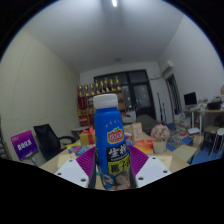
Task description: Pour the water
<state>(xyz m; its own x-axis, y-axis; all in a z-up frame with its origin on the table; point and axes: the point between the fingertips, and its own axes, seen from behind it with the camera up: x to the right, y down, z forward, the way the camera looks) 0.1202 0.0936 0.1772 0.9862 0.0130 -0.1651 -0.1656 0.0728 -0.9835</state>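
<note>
Blue bottle (115, 145) front and centre, white cap on top, a red and white label with blue lettering down its body. It stands upright between the two fingers of the tool (113, 172), and the purple pads (88, 161) press against it from both sides: the tool is clenched on the bottle. The bottle is raised in front of the lens, its lower part lost in shadow between the fingers. Beyond it lies a cluttered bench (180, 153) of pale wood, with a paper cup (160, 146) just to the right of the bottle. Further back, a shelf (100, 100) lined with red and yellow bottles against the far wall, beside a dark doorway (140, 95). A purple sign (23, 146) stands off to the left.
</note>
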